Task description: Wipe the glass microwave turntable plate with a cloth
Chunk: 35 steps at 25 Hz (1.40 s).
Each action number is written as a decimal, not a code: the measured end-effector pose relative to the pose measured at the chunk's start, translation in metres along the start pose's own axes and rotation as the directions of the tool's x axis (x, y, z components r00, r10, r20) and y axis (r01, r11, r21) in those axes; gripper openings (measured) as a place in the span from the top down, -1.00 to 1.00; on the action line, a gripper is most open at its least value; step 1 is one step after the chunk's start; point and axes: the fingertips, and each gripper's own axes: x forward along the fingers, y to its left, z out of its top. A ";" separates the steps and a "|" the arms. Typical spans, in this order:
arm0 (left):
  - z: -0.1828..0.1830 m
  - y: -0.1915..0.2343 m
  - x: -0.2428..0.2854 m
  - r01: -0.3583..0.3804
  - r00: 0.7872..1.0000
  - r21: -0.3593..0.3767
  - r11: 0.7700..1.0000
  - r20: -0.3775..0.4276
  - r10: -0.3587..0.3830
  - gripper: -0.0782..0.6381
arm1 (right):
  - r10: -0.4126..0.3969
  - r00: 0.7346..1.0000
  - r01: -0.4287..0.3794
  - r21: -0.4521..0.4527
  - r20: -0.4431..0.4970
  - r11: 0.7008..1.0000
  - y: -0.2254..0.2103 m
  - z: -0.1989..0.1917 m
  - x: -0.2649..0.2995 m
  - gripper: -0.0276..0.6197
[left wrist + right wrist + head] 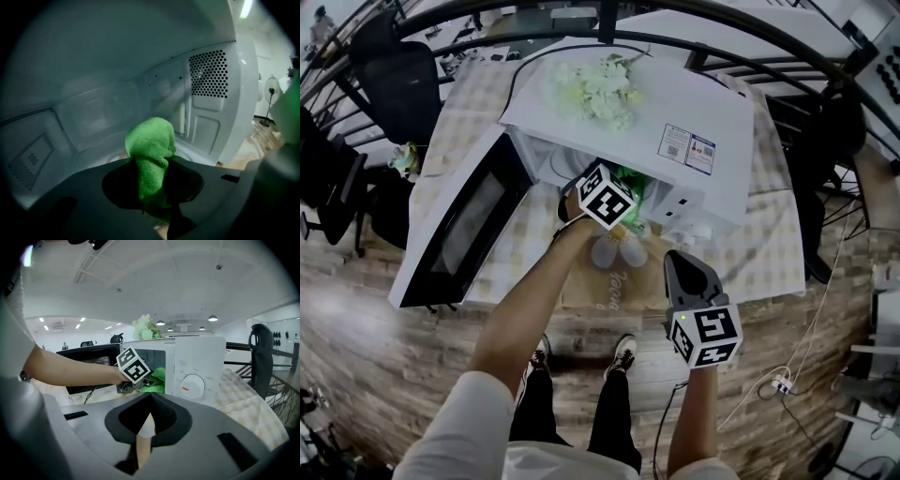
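A white microwave [628, 122] stands on the table with its door [464, 225] swung open to the left. My left gripper [623, 192] reaches into the cavity mouth, shut on a bunched green cloth [151, 143]. From the left gripper [151, 164] the cloth hangs just above the cavity floor, where the pale curved rim of the glass turntable plate [194, 152] shows dimly. I cannot tell whether the cloth touches the plate. My right gripper [682, 262] hovers in front of the microwave, shut and empty. In the right gripper view I see the right gripper [150, 397], the cloth [158, 376] and the dial [193, 385].
White artificial flowers [595, 89] lie on top of the microwave. The table [778, 244] has a checked covering and a tan mat [609, 281] at its front. Black office chairs [398, 80] stand at the left, with a railing [825, 47] behind and a white cable [759, 389] on the floor.
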 end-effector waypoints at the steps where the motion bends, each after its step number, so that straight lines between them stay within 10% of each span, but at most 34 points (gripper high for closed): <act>1: 0.003 -0.007 0.002 0.023 1.000 0.007 1.000 0.001 -0.023 0.44 | -0.003 1.000 0.003 0.003 -0.001 1.000 -0.001 0.000 0.000 0.87; 6: 0.013 -0.014 0.001 0.057 0.997 -0.015 0.998 0.048 -0.056 0.42 | -0.010 1.000 0.010 0.017 -0.006 1.000 -0.004 -0.001 0.000 0.87; 12: -0.015 0.085 -0.026 -0.336 0.942 0.019 0.941 0.020 0.336 0.42 | -0.012 1.000 0.012 0.021 -0.019 1.000 -0.007 -0.009 -0.003 0.87; 15: -0.040 0.114 -0.029 -0.397 0.914 0.051 0.916 -0.065 0.400 0.42 | -0.010 1.000 0.011 0.025 -0.027 1.000 -0.007 -0.014 -0.004 0.87; 26: -0.032 0.074 -0.020 -0.293 0.956 -0.055 0.955 0.001 0.294 0.43 | -0.009 1.000 0.011 0.062 -0.030 0.998 -0.008 -0.021 -0.006 0.87; 35: 0.010 -0.017 0.003 -0.093 0.996 0.131 0.987 0.029 0.090 0.43 | -0.020 0.999 0.023 0.076 -0.040 0.997 -0.012 -0.023 -0.007 0.87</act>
